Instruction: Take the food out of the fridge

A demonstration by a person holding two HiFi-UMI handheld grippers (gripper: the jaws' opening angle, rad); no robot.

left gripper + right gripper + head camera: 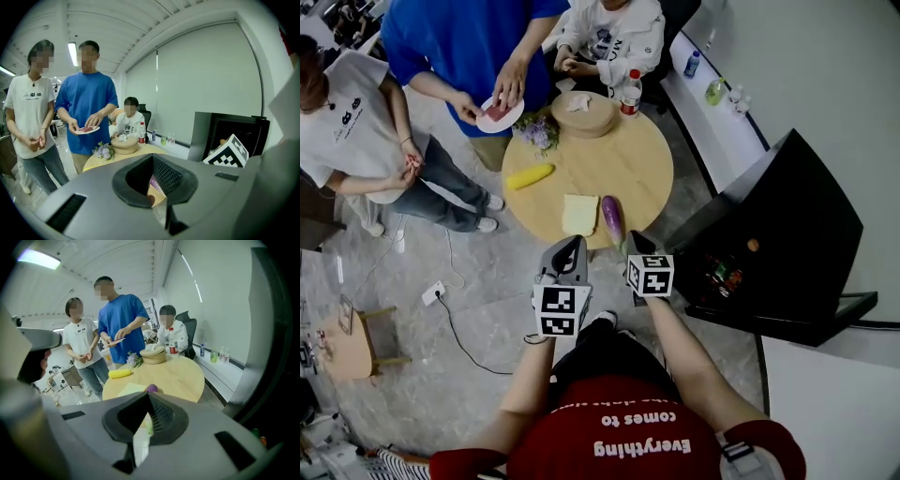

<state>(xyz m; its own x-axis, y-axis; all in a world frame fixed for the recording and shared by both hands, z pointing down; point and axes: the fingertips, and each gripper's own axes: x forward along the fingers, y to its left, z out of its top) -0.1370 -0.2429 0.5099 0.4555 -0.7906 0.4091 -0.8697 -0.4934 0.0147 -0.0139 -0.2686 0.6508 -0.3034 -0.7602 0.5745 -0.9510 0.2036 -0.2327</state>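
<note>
In the head view, a round table (628,155) holds a corn cob (530,175) at its left edge. A pale slab (579,214) and a purple eggplant (612,220) lie at its near edge, and a wooden box (584,113) sits at its far side. Beyond the table's far left edge a person (459,37) holds a plate (500,114). The black fridge (797,225) stands open to the right of the table, with small items (722,275) inside. The left tongs (574,244) and right tongs (634,239) hover just off the table's near edge.

In the left gripper view, the left tongs are closed and empty, pointing toward the table.

In the right gripper view, the right tongs are closed on nothing. The eggplant lies just past their tips at the table's near edge.
</note>
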